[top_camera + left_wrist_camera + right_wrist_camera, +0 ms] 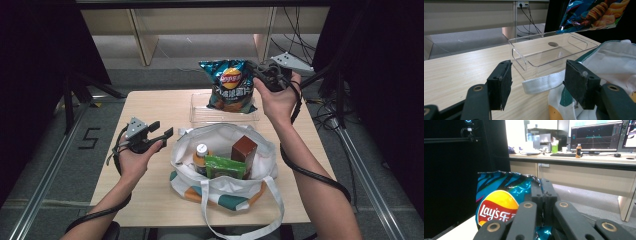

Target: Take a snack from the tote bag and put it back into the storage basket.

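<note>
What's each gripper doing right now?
Left gripper: open, holding nothing.
Right gripper: shut on the chip bag, held above the clear tray.

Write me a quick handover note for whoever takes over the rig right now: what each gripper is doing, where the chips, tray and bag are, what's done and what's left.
Right gripper: shut on the top edge of the Lay's chip bag, holding it upright above the clear plastic tray.
Left gripper: open, holding nothing, just left of the white tote bag.
Tote bag: open on the table in front of the tray, with a capped bottle, a green packet and a brown box inside.
Done: chip bag gripped and lifted.
Left: probably setting the chips down in the tray, which holds nothing yet; whether the bottle, packet and box follow, I can't tell.
</note>
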### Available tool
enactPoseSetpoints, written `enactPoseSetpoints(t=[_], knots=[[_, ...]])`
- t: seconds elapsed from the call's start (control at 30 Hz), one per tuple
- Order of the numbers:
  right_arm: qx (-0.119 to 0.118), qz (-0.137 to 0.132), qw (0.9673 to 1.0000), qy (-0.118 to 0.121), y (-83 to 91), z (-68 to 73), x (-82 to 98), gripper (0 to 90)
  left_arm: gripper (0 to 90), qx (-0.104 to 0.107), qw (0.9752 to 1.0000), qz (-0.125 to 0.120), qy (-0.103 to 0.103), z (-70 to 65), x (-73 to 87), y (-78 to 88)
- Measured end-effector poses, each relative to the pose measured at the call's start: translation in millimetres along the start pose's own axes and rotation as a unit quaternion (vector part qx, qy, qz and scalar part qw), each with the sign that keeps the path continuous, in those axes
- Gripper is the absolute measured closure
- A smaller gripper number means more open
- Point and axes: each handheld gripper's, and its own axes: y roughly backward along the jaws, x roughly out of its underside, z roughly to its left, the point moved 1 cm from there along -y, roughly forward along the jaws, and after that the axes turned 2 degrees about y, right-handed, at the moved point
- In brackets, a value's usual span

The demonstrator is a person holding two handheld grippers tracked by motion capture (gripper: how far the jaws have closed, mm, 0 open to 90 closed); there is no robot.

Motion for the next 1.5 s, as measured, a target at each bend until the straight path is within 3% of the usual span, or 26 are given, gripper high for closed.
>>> enactPoseSetpoints(t=[0.57, 0.67, 0.7, 1.0, 1.5], knots=[[0.006, 0.01, 0.9999, -0.01, -13.1, -6.3, 7.8, 90.0, 37.9, -0.001, 1.0, 0.0, -0.002, 0.2, 0.1, -0.2], [0.01, 0.013, 0.9996, -0.022, -14.1, -7.2, 9.7, 90.0, 37.8, -0.002, 1.0, 0.0, -0.002, 0.3, 0.4, -0.4], [0.008, 0.011, 0.9998, -0.013, -15.3, -9.0, 10.0, 90.0, 37.8, -0.003, 1.0, 0.002, -0.003, 0.2, 0.4, -0.2], [0.015, 0.02, 0.9993, -0.029, -20.3, -11.5, 16.1, 90.0, 37.8, -0.002, 1.0, 0.001, -0.008, 0.0, 0.9, -0.5], [0.025, 0.021, 0.9991, -0.027, -29.4, -21.6, 18.3, 90.0, 37.8, -0.001, 0.9999, 0.002, -0.012, -0.4, 1.0, -0.9]])
